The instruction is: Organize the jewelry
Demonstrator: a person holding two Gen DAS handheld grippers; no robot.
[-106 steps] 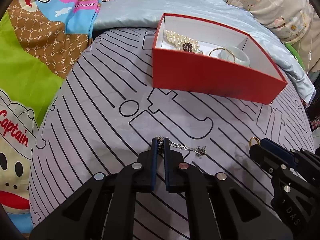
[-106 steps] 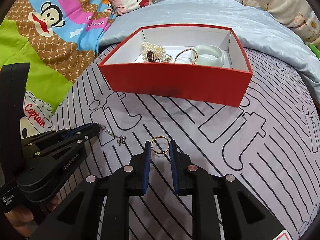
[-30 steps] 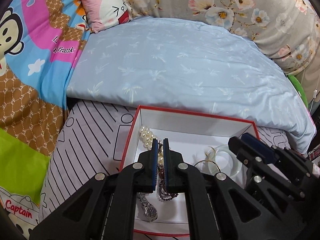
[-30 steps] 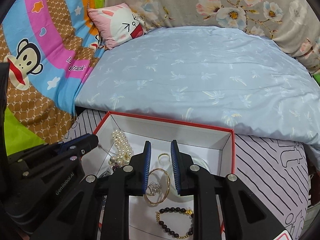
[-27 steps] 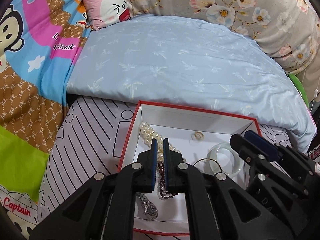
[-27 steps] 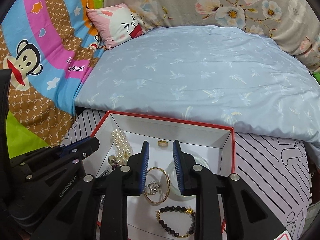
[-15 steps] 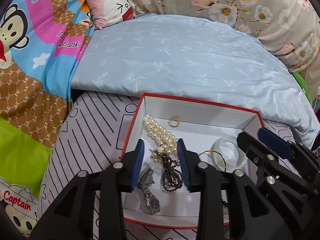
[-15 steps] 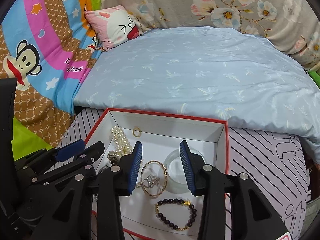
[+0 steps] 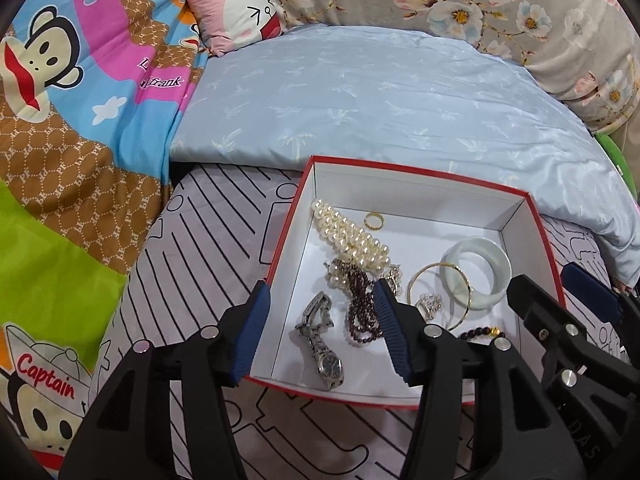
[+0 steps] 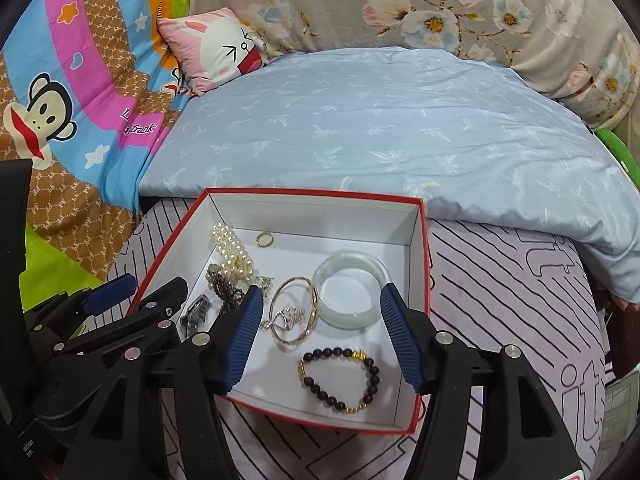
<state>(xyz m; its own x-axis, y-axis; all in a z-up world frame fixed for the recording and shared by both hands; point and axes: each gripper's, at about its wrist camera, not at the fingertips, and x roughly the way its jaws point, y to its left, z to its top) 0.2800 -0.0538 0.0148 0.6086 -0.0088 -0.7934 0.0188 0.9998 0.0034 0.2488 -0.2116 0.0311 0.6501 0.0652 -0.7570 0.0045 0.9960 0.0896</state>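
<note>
A red box [image 9: 416, 170] with a white inside sits on the striped cloth; it also shows in the right wrist view [image 10: 312, 194]. In it lie a pearl string [image 9: 352, 236], a small gold ring [image 9: 374, 221], a dark bead bracelet [image 10: 340, 380], a silver watch [image 9: 320, 340], a gold bangle [image 10: 294, 310], a pale jade bangle [image 10: 348, 294] and a silver chain [image 10: 286, 316]. My left gripper [image 9: 320, 300] is open and empty above the box's near left part. My right gripper [image 10: 320, 306] is open and empty above the box's near side.
The box rests on a lilac cloth with black line patterns [image 10: 500, 288]. Behind it lies a pale blue quilt [image 9: 380, 92], a pink rabbit cushion [image 9: 236, 12] and a floral pillow [image 10: 440, 12]. A cartoon monkey blanket [image 9: 60, 80] covers the left side.
Both grippers carried a chain and a ring from the cloth to over the box, then opened wide. The gold ring and the chain now lie inside the box.
</note>
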